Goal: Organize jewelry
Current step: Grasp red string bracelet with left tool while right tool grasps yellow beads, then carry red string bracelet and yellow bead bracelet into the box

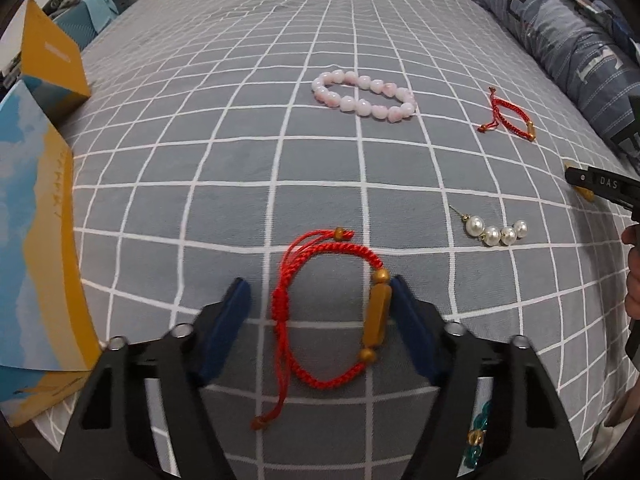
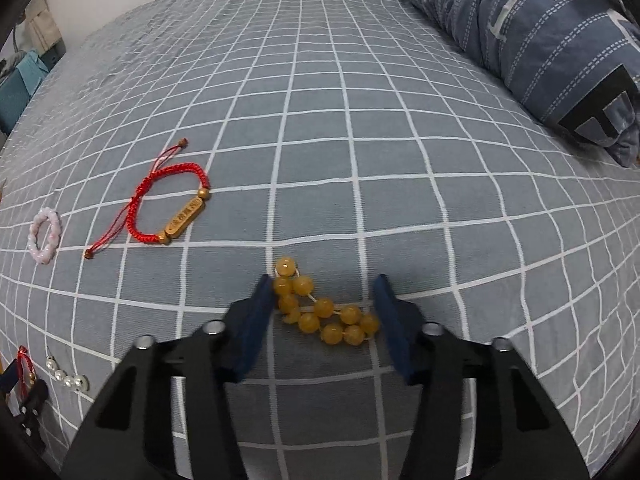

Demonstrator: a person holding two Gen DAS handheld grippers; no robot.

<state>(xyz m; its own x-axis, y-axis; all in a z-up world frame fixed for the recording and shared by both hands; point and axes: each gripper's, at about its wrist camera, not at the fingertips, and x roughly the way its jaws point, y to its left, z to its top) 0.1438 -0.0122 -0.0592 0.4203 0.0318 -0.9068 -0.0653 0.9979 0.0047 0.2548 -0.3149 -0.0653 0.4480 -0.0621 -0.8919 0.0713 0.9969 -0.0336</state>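
On the grey checked bedsheet, my left gripper (image 1: pixel 320 296) is open around a red cord bracelet with a gold bar (image 1: pixel 332 316), which lies flat between the blue fingers. A pink bead bracelet (image 1: pixel 364 96), a second red cord bracelet (image 1: pixel 510 118) and a pearl earring (image 1: pixel 496 230) lie further out. My right gripper (image 2: pixel 324 300) is open around a heap of amber beads (image 2: pixel 320 308) lying on the sheet. The right wrist view also shows the second red bracelet (image 2: pixel 172 204), the pink bracelet (image 2: pixel 44 236) and the pearls (image 2: pixel 68 376).
A yellow and blue box (image 1: pixel 52 56) and its open lid (image 1: pixel 36 248) sit at the left. A rolled blue quilt (image 2: pixel 540 32) lies along the right side. A teal bead piece (image 1: pixel 476 436) shows under my left gripper's right finger.
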